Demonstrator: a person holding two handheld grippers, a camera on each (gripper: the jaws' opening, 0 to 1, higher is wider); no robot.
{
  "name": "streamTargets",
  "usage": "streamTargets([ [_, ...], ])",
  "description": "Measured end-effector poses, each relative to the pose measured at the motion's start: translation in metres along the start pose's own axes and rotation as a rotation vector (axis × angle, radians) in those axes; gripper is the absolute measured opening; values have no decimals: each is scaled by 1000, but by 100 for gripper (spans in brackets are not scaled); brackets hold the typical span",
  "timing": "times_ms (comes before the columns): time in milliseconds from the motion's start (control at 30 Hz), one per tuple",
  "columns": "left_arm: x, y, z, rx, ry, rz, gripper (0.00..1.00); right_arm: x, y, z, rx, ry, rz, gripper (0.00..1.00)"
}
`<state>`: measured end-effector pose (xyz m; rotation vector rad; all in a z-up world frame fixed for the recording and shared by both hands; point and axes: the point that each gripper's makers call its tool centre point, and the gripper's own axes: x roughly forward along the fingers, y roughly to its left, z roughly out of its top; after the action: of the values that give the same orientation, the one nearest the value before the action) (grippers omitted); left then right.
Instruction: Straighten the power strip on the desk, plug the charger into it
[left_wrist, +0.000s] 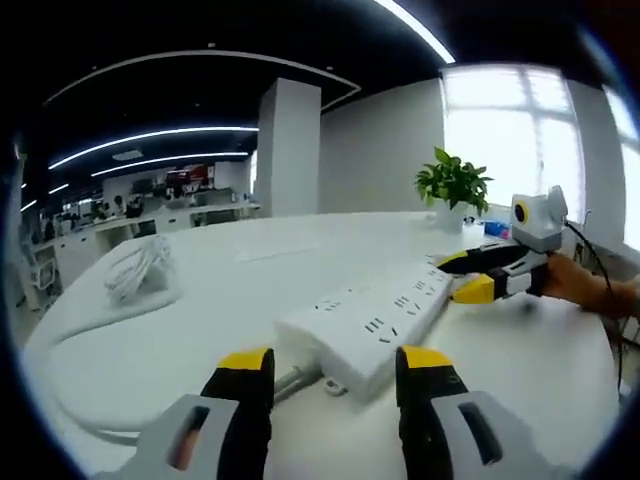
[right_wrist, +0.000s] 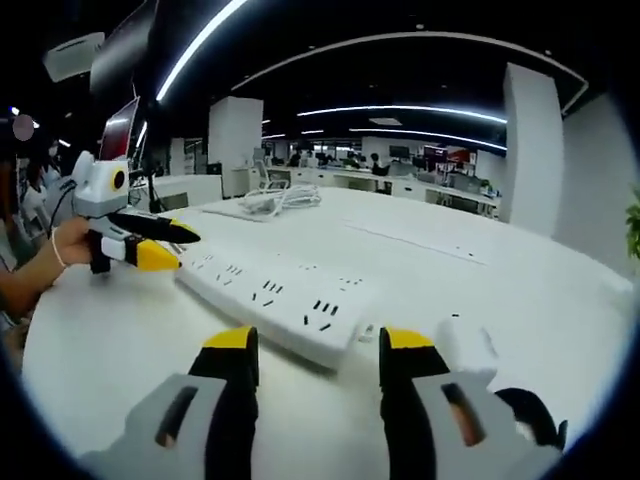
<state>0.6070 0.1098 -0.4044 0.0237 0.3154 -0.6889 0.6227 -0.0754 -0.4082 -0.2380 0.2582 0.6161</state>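
Note:
A long white power strip (left_wrist: 372, 322) lies flat on the white desk (left_wrist: 200, 330), its near end just ahead of my left gripper (left_wrist: 335, 372), which is open with nothing between its jaws. A grey cord (left_wrist: 290, 381) leaves that end. My right gripper (left_wrist: 470, 277), held by a hand, stands at the strip's far end with its jaws apart. In the right gripper view the power strip (right_wrist: 280, 293) runs away from my open right gripper (right_wrist: 318, 352) toward the left gripper (right_wrist: 160, 246). A small white charger (right_wrist: 465, 347) sits beside the right jaw.
A coiled white cable (left_wrist: 135, 268) lies at the desk's left side, the same coiled cable (right_wrist: 276, 199) showing far across the desk in the right gripper view. A potted plant (left_wrist: 455, 182) stands by the window. Office desks and a pillar (left_wrist: 290, 145) lie beyond.

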Motion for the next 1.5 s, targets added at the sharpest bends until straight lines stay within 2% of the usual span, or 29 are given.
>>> streamTargets([
  [33, -1, -2, 1, -7, -12, -6, 49, 1, 3, -3, -15, 3, 19, 48],
  [100, -3, -8, 1, -16, -17, -27, 49, 4, 6, -7, 14, 2, 49, 48],
  [167, -4, -13, -1, 8, -14, -41, 48, 7, 6, -5, 16, 1, 59, 49],
  [267, -2, -12, -8, 60, 11, -5, 48, 8, 6, 2, -4, -29, 54, 49],
  [333, -1, -11, -6, 70, -1, -1, 49, 9, 9, 3, 9, -42, 76, 51],
  [433, 1, -12, -4, 56, -24, -3, 49, 8, 10, -2, -17, -17, 88, 52],
  [500, 2, -13, -7, 70, -9, -1, 48, 7, 11, -2, -20, -26, 90, 57],
  [533, 2, -10, -9, 82, 10, 20, 47, 6, 11, 1, -24, -44, 88, 59],
  [633, 2, -6, -10, 81, 13, 50, 43, 6, 12, 2, -37, -44, 97, 51],
  [733, 4, -6, -9, 14, 0, 37, 43, 5, 11, 0, -18, -38, 98, 50],
  [800, 4, -6, -11, 8, 7, 37, 39, 4, 9, 1, 2, -43, 91, 49],
  [933, 5, -9, -12, 15, 11, 15, 30, -1, 4, 1, 17, -50, 79, 38],
  [1033, 6, -11, -14, 13, 16, 8, 30, 0, 3, 2, 53, -53, 93, 37],
  [1167, 8, -13, -22, 23, 58, -1, 27, -1, 2, 1, 70, -50, 91, 31],
  [1500, 9, -13, -22, 1, 50, -10, 27, -1, 2, 0, 125, -49, 78, 30],
])
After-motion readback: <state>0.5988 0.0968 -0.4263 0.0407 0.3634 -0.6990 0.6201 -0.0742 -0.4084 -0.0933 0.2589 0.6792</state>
